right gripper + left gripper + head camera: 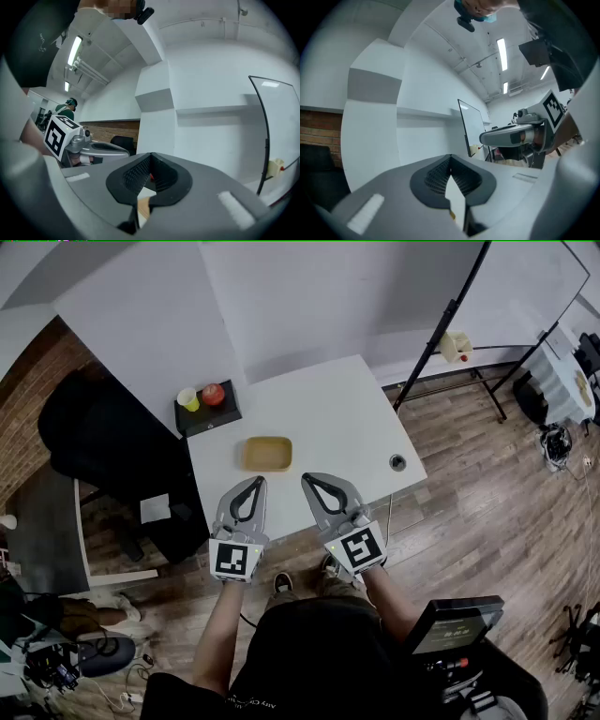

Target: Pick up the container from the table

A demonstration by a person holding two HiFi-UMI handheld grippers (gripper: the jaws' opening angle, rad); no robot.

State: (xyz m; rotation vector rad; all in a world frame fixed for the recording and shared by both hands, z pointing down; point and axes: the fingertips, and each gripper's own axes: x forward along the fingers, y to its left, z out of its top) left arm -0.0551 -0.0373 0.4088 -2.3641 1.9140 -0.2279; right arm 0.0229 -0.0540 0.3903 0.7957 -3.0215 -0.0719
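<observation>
The person's dark-clothed torso fills the lower head view, forearms reaching forward. Left gripper and right gripper hang side by side over the near edge of the white counter. In each gripper view the fingers meet at their tips with nothing between them, so both must part before any grasp.

The container, a shallow tan dish with rounded corners, lies flat on the counter just ahead of the fingers. It is slightly wider than deep, and its long axis runs left to right, roughly parallel to the near edge. The left gripper is nearer and points at the near rim. The right gripper points just past the near right corner.

Bare counter surrounds the dish. A black tray carrying a yellow cup and a red object sits apart at the far left corner. A small round item lies well to the right.
</observation>
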